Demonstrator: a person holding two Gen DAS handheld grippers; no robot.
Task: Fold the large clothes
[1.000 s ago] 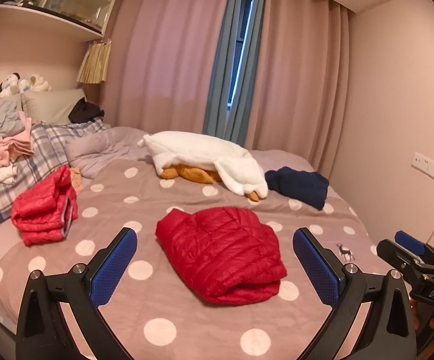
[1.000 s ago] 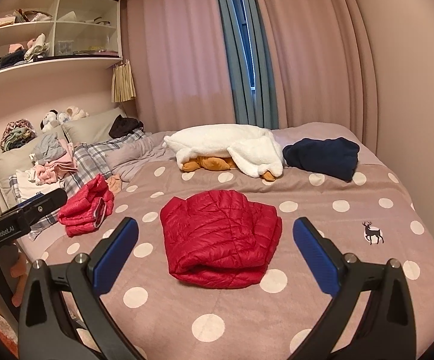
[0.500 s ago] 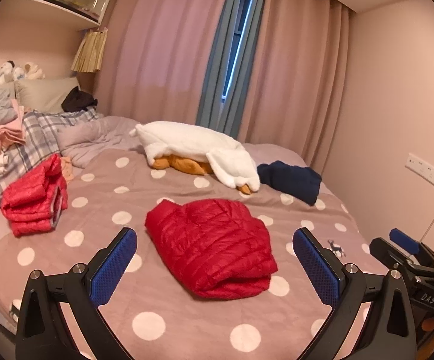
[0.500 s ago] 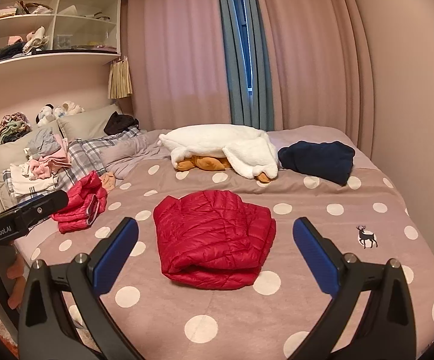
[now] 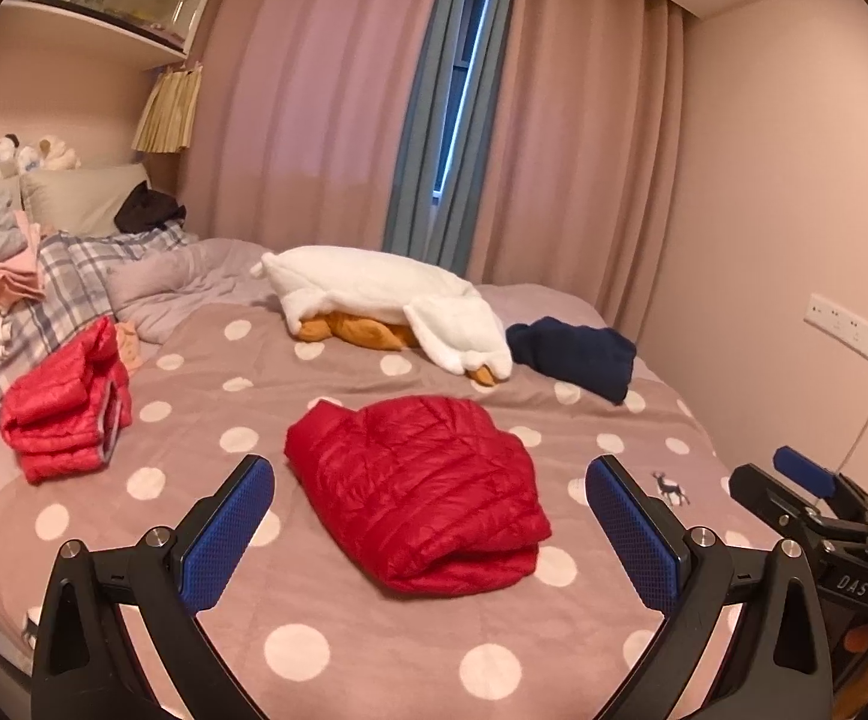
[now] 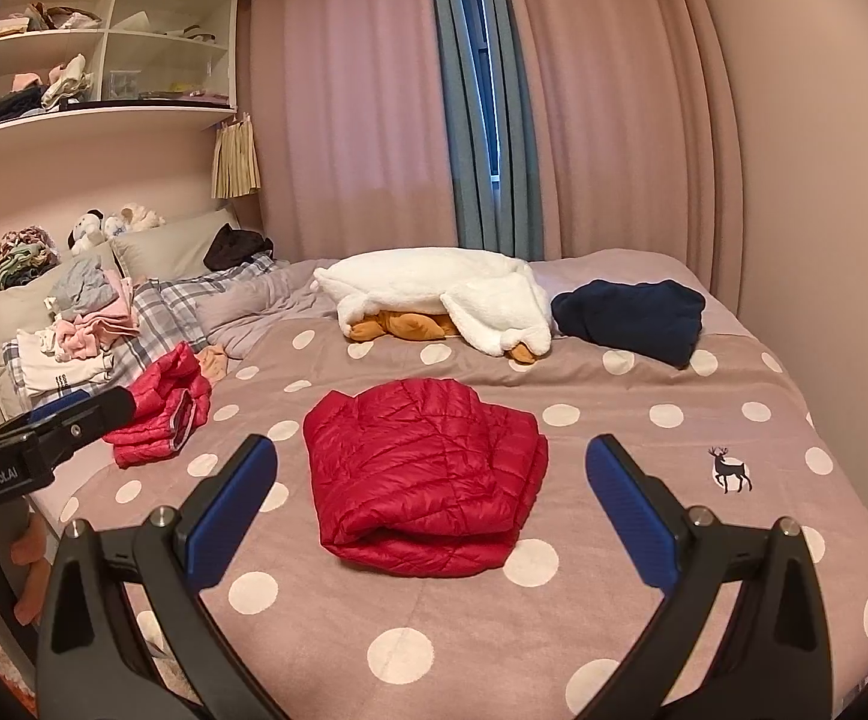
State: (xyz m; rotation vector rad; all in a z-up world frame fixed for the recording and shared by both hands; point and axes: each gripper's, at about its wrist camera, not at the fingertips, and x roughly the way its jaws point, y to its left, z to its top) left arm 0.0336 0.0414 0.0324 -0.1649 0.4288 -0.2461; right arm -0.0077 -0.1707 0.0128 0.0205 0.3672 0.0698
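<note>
A red puffer jacket (image 5: 416, 486) (image 6: 428, 474) lies folded into a compact bundle in the middle of the polka-dot bedspread (image 5: 326, 654) (image 6: 673, 540). My left gripper (image 5: 431, 528) hangs open above the bed's near edge, its blue pads wide apart and holding nothing. My right gripper (image 6: 431, 510) is open too, back from the jacket and not touching it. Each gripper shows at the edge of the other's view: the right one (image 5: 805, 486) at the right, the left one (image 6: 44, 438) at the left. A second folded red jacket (image 5: 65, 414) (image 6: 161, 420) rests at the left.
A white fleece garment (image 5: 386, 294) (image 6: 445, 294) over an orange plush lies at the far side, with a navy garment (image 5: 571, 354) (image 6: 631, 318) to its right. Piled clothes and a plaid blanket (image 6: 152, 318) crowd the pillows at left. A wall (image 5: 793, 240) runs along the bed's right side.
Both views have shifted slightly: the folded jacket sits a little left of and higher than a second ago. Both grippers stay open and the clothes have not moved.
</note>
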